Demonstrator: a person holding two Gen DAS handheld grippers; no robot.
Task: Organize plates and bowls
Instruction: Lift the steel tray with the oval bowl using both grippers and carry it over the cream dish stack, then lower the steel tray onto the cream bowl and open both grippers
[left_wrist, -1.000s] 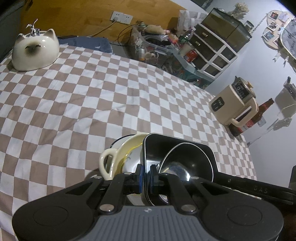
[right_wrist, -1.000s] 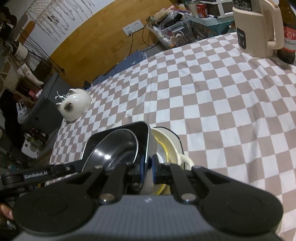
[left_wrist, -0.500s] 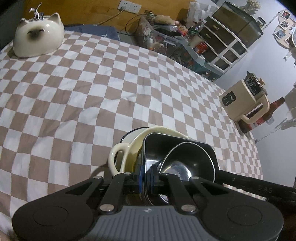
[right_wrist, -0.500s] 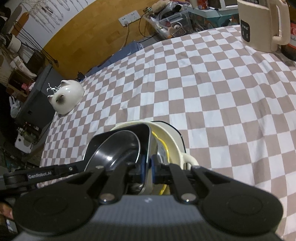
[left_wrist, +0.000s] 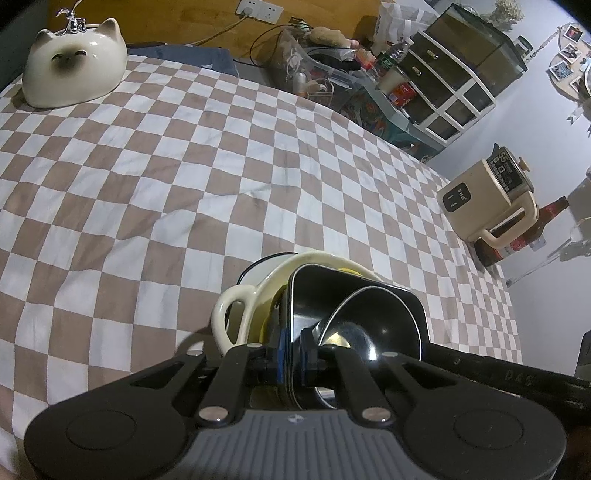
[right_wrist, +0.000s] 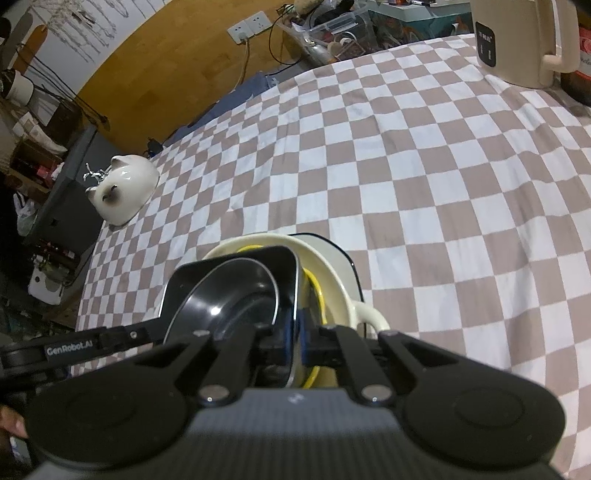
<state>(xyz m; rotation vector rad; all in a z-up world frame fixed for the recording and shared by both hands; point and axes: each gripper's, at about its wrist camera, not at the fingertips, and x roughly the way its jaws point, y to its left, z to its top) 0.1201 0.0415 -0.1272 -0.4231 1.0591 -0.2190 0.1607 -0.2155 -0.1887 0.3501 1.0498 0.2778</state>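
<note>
Both your left gripper (left_wrist: 291, 354) and right gripper (right_wrist: 295, 345) pinch opposite walls of the black square dish (left_wrist: 369, 306) — it sits, probably seated, in the cream handled bowl (left_wrist: 236, 314). Release both sides evenly.

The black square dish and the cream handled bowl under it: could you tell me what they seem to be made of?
The black square dish looks like glossy glazed ceramic or melamine: dark, with a bright shine line along its rim; I cannot tell which. The cream handled bowl looks like glazed ceramic: thick, smooth walls, a soft sheen and a chunky loop handle.
</note>
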